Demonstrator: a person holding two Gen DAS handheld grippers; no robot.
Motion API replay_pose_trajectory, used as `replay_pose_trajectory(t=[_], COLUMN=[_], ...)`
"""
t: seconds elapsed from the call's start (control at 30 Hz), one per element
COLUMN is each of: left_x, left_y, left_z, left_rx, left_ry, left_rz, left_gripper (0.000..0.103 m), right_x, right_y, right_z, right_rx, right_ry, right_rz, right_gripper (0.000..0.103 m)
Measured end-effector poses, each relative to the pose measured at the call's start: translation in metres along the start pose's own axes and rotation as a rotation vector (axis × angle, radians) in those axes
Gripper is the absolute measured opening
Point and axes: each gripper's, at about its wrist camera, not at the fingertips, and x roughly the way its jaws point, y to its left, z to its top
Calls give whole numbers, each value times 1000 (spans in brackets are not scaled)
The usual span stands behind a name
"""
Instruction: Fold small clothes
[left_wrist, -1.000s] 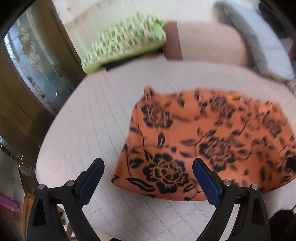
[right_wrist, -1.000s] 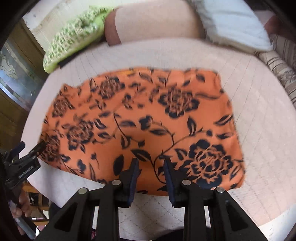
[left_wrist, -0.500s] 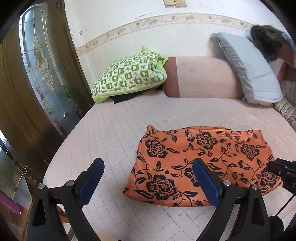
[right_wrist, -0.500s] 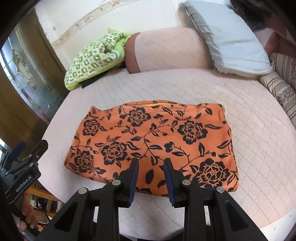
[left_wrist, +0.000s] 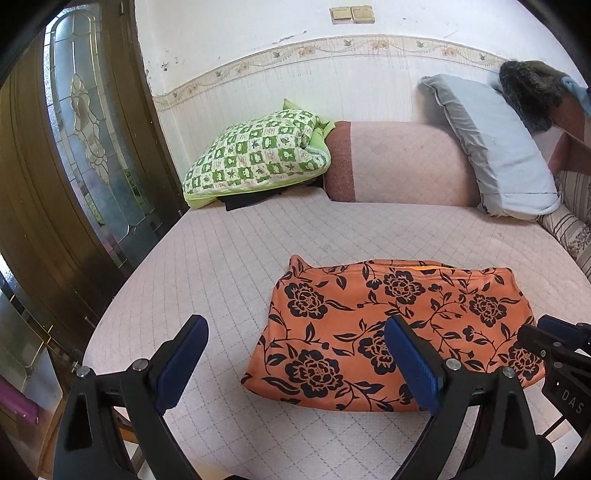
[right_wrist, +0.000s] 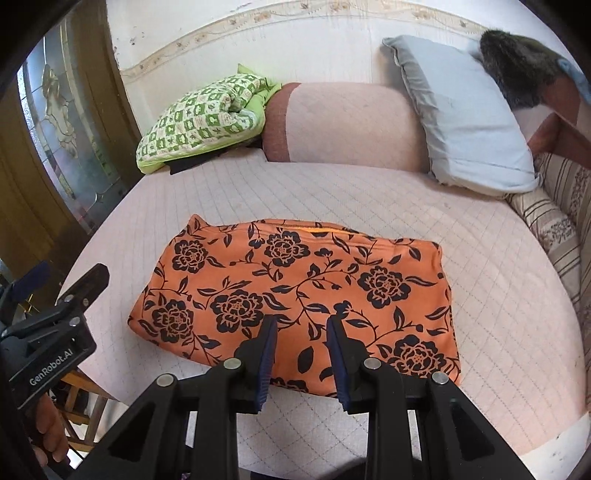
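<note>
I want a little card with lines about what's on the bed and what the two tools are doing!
cloth: orange cloth with black flowers, folded, flat on the bed
left tool: wide open, empty, above the cloth's left edge
right tool: narrow gap, holding nothing
at the wall: green quilt, pink bolster, grey pillow

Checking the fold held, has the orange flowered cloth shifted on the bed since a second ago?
No. The orange cloth lies equally far from the green quilt; only the cameras pulled back.
</note>
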Motion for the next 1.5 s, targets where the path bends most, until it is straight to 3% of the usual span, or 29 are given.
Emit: replay_pose_trajectory(t=[0.43, 0.87, 1.0, 1.1, 1.33, 1.5], left_x=[0, 7, 21, 47, 114, 133], left_y=[-16, -48, -51, -33, 50, 83], left_z=[4, 3, 0, -4, -34, -56], left_rx=[23, 81, 71, -2, -157, -226], left_ry=[1, 22, 73, 164, 301, 357], left_rz=[-9, -19, -64, -116, 68, 102], left_gripper=[96, 96, 96, 96, 96, 96], right_x=[-5, 0, 5, 10, 35, 58], right_y=[-5, -38, -54, -64, -83, -65], right_z=[0, -8, -12, -17, -38, -49], right_rx=[-2, 71, 108, 129, 179, 162], right_ry=[-34, -30, -18, -5, 64, 122], right_rz=[-29, -31, -30, -28, -35, 0], right_gripper=[31, 31, 31, 31, 31, 31])
